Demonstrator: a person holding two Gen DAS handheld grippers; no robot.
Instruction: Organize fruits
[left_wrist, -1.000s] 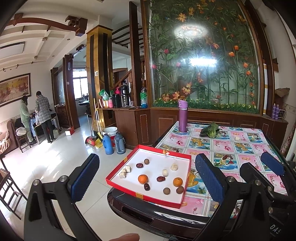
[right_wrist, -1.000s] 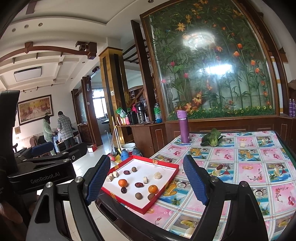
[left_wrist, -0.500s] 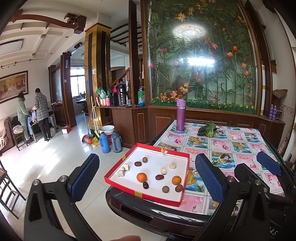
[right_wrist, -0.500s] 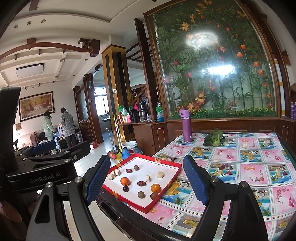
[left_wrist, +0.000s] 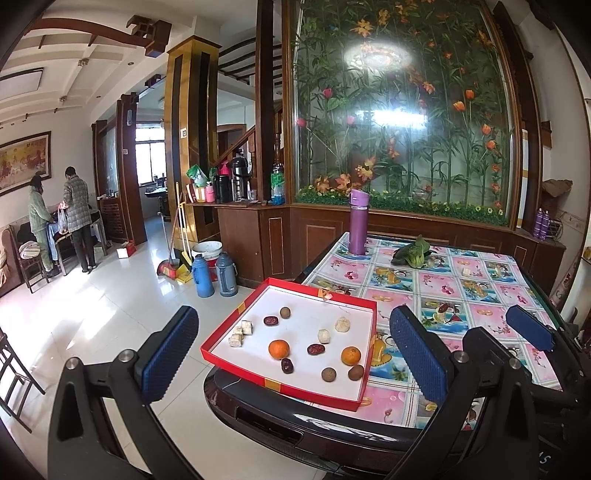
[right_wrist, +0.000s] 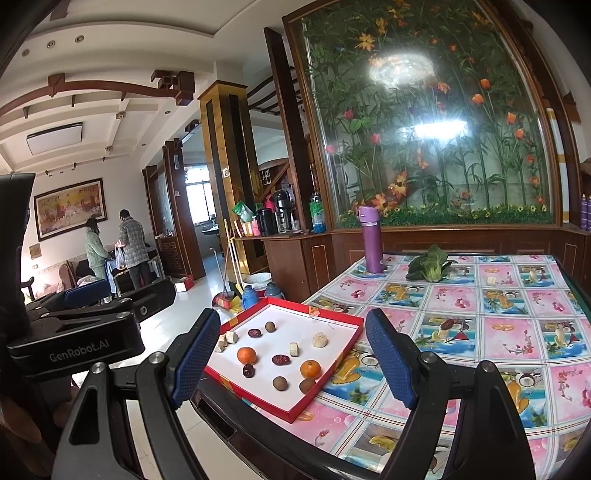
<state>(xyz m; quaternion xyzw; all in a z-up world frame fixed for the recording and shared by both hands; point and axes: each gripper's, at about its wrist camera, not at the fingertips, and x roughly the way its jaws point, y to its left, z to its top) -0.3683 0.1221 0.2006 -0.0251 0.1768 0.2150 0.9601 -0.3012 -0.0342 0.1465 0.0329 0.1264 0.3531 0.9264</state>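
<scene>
Far left in both views, two people (left_wrist: 61, 218) stood with their backs turned by a table at the wall. Two blue flasks (left_wrist: 214, 275) stood on the floor beside a white bucket (left_wrist: 207, 251).

The left gripper (left_wrist: 291, 354) hung in the air short of the table (left_wrist: 258, 406), its two blue pads spread wide with nothing between them. The right gripper (right_wrist: 291, 362) hovered likewise, jaws wide apart and empty.

A red tray (left_wrist: 236, 363) with a white floor sat at the near left corner of the table, one corner jutting past the table's edge. By my count it held thirteen pieces. At the tray's left edge lay a cluster of pale chunks (left_wrist: 240, 332), three as far as I could tell. Toward the far left sat one dark red date (left_wrist: 270, 320) and one brown round fruit (left_wrist: 284, 312). Mid-tray lay one orange (left_wrist: 279, 349), a second date (left_wrist: 287, 365) just near it, a third date (left_wrist: 316, 348) and a pale chunk (left_wrist: 323, 335). A larger pale chunk (left_wrist: 342, 324) lay toward the far right edge. Near the right corner sat a second orange (left_wrist: 350, 355) and two brown round fruits (left_wrist: 328, 374), close together.

At the table's far edge stood one purple bottle (left_wrist: 358, 227), and to its right lay one leafy green vegetable (left_wrist: 413, 254) on the patterned cloth (left_wrist: 480, 295).
</scene>
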